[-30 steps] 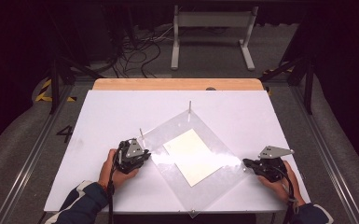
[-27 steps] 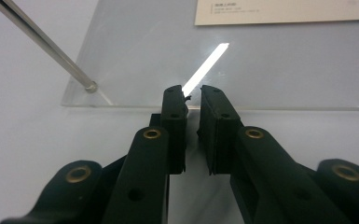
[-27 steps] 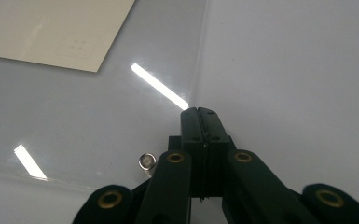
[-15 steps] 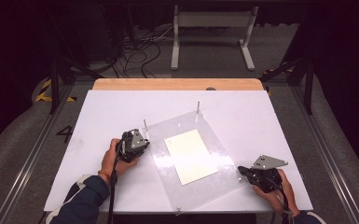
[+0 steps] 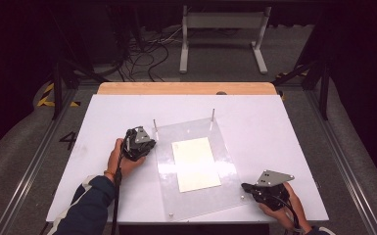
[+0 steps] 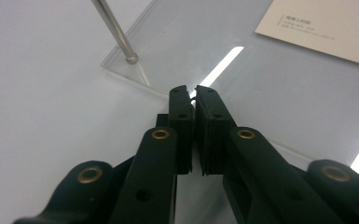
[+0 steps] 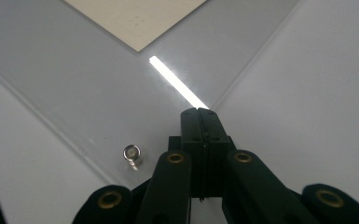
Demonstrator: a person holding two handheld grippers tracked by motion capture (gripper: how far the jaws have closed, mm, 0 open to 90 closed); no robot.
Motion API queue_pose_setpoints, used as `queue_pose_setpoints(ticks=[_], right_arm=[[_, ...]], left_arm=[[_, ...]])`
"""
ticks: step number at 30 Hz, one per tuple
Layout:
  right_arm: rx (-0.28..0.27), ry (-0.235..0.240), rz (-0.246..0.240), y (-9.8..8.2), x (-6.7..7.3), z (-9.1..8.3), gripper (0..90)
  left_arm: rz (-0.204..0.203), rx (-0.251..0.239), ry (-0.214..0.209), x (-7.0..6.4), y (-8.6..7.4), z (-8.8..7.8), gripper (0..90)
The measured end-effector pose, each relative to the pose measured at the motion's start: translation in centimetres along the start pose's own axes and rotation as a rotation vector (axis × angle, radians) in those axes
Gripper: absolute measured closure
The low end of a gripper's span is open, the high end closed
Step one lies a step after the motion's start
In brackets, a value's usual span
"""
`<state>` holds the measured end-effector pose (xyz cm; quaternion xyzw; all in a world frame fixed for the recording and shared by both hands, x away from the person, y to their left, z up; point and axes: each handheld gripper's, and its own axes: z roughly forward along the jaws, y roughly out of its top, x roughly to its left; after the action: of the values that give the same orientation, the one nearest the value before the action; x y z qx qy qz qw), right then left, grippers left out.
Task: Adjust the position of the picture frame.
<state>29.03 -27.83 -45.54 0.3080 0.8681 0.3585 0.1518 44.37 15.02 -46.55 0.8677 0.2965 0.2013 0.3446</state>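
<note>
A clear acrylic plate (image 5: 200, 203) with thin metal posts (image 5: 212, 117) at its far corners lies flat on the white table (image 5: 284, 127). A cream card (image 5: 196, 164) lies at its middle. My left gripper (image 5: 152, 146) is at the plate's left edge near the far-left post (image 6: 114, 28). Its jaws are shut with only a thin slit, and its tips (image 6: 193, 91) sit just over the plate's edge (image 6: 270, 93). My right gripper (image 5: 245, 186) is shut, with its tips (image 7: 200, 112) at the plate's near-right edge (image 7: 74, 84). I cannot tell if either tip touches the plate.
A short metal stud (image 7: 132, 153) stands at the plate's near-right corner. The card's printed corner (image 6: 326, 28) lies to the right of the left jaws. A wooden strip (image 5: 186, 88) borders the table's far edge, with cables and a white stand on the floor beyond.
The plate has turned clockwise from a diamond to nearly square with the table. The left gripper moved away from the person, and the right gripper moved nearer and leftward.
</note>
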Motion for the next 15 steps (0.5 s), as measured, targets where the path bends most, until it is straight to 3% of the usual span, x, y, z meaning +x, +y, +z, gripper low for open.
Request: queue_pose_setpoints(ticks=[6,10,11,15], right_arm=[[0.004,0.082,-0.058,0.3,1.3,0.3,90.0],[0.005,0.098,-0.056,0.4,1.6,0.3,90.0],[0.005,0.101,-0.060,0.4,1.6,0.3,90.0],[0.006,0.123,-0.078,0.4,1.8,0.3,90.0]], left_arm=[[-0.014,-0.002,-0.009,0.4,-0.3,-0.2,83.7],[-0.030,-0.004,-0.040,0.6,-0.6,-0.5,83.7],[-0.051,-0.012,-0.048,0.5,-0.8,-0.5,83.6],[-0.037,-0.014,-0.053,0.4,-0.9,-0.7,84.8]])
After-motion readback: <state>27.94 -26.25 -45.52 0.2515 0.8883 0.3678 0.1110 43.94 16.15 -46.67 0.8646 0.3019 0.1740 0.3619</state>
